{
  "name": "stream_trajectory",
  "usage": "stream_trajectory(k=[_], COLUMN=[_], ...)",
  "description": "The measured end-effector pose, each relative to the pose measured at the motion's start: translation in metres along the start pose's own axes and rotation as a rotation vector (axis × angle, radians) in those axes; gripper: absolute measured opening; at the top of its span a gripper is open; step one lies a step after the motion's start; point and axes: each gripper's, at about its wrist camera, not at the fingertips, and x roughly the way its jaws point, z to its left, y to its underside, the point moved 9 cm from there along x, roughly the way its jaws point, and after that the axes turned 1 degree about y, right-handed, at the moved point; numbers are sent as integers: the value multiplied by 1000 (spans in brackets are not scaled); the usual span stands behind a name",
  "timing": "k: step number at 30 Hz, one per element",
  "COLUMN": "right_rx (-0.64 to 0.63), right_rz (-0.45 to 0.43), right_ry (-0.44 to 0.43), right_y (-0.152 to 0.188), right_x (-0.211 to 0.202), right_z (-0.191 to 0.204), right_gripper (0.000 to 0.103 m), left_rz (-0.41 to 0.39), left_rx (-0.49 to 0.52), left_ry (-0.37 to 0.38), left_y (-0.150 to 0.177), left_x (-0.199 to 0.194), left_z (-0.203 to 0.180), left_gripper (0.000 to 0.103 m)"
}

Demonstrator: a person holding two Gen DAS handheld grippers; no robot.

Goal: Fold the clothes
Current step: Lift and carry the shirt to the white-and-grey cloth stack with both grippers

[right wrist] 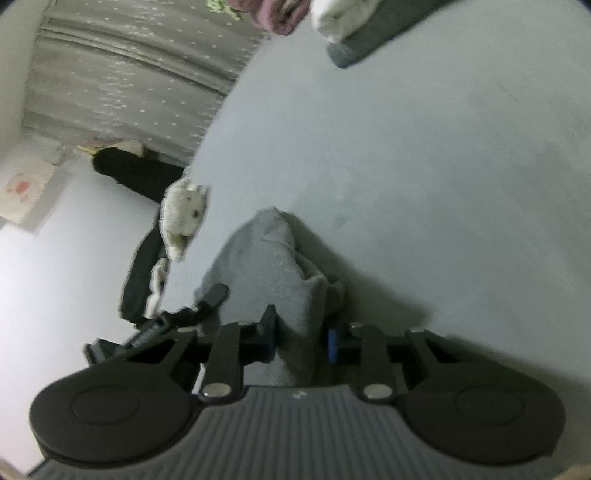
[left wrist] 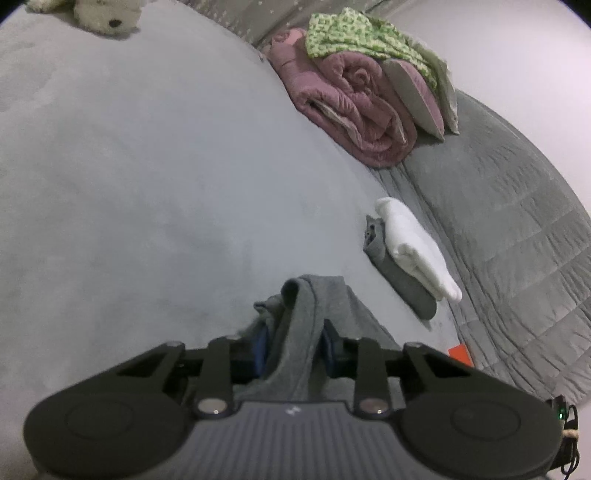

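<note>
Grey garment (left wrist: 317, 306) is pinched by left gripper (left wrist: 295, 347) and right gripper (right wrist: 301, 338).

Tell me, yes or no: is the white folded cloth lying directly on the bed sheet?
No, the white folded cloth lies on top of a folded grey garment.

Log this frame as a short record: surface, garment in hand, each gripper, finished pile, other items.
surface: grey bed
garment: grey cloth, bunched, pinched at two spots
left gripper: shut on grey cloth
right gripper: shut on grey cloth
folded pile: white item on a dark grey one, to the right
other: pink blanket, green cloth, plush toy, quilt
</note>
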Motion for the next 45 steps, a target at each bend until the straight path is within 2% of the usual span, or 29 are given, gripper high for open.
stream_trajectory(k=[3,6,8,10,14,17,20,24,26,28,29,31,35,45], right_rx=[8,21,12,15,23,37,51,8,6,11,21,47,60,79], right_rz=[-21,-19,-18,-21,-30,-21,6,-10,-13,-1,4,4,-38,-129], right_ry=[4,34,67,83,75,62,45,42,45,52,51,41,29,-8], right_y=[-10,-14,-12,-10,-11,-8,-1,4,3,0,-2,-9,-23,-86], right_x=[-2,4,9,10,3,2,7,12,13,14,14,11,-1,-35], right_z=[0,-9,-15,-20,-20,-21,-22,-21,-20,-18,-17,-15,-9,2], right_gripper=[27,28,34,43,53,56,56,56,53,38,36,32,30,29], left_rz=[2,23,32,33,-12,12,23,32,44,28,22,14,-4,-31], left_rx=[-11,11,2,-31,-49,-78,-56,-39,-47,-41,-53,-90,-140,-96], left_ry=[14,-11,-37,-13,-4,26,21,39,53,39,41,48,79,129], left_y=[1,5,6,3,-12,-12,-6,-1,3,7,7,5,-1,-35], left_x=[-7,-5,-2,-3,-7,1,10,17,20,21,20,19,17,47], left_z=[-5,-1,9,14,14,14,12,5,5,6,5,3,-13,-89], left_gripper=[29,34,47,50,67,69,69,67,44,38,34,31,29,28])
